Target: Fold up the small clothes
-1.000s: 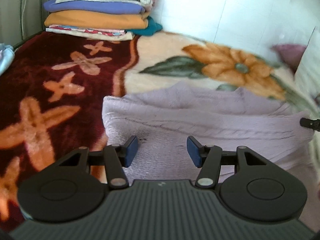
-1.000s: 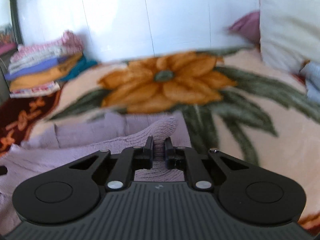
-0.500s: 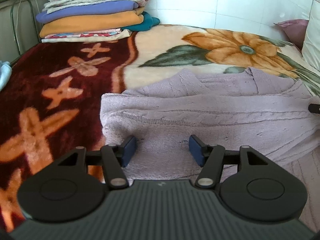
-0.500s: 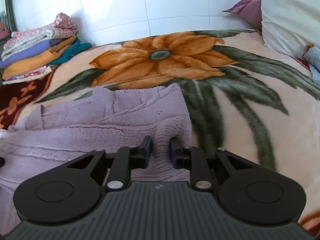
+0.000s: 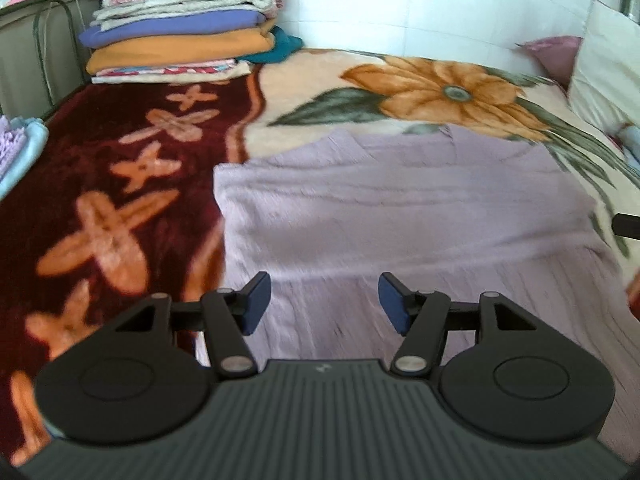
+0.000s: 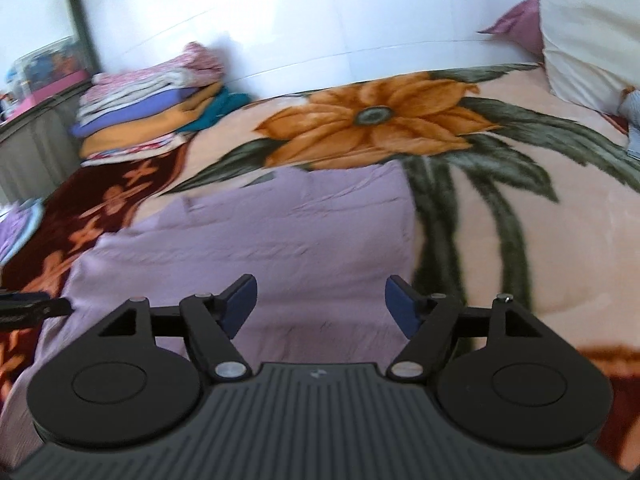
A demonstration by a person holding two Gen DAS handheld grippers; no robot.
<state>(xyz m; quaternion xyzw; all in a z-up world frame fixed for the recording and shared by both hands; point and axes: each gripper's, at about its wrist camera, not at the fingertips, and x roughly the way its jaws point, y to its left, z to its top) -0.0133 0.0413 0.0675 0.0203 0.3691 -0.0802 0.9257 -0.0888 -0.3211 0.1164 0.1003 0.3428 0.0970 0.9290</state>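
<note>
Stack of folded coloured blankets (image 5: pixel 180 32) far left. Left gripper (image 5: pixel 324 304) apart, empty. Lilac knitted sweater (image 5: pixel 400 216) lies folded on floral plush blanket (image 5: pixel 140 200) — right gripper (image 6: pixel 320 304) just released it, jaws opening; fold laid.

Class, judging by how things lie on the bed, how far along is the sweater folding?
Done: the lilac sweater lies partly folded on the blanket. In hand: nothing; left tool open, right tool opening, both empty. Left: further folds, perhaps joining the folded stack.

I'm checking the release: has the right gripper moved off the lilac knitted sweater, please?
Yes: the right gripper, jaws opening, has backed away from the lilac knitted sweater, toward the camera side.
</note>
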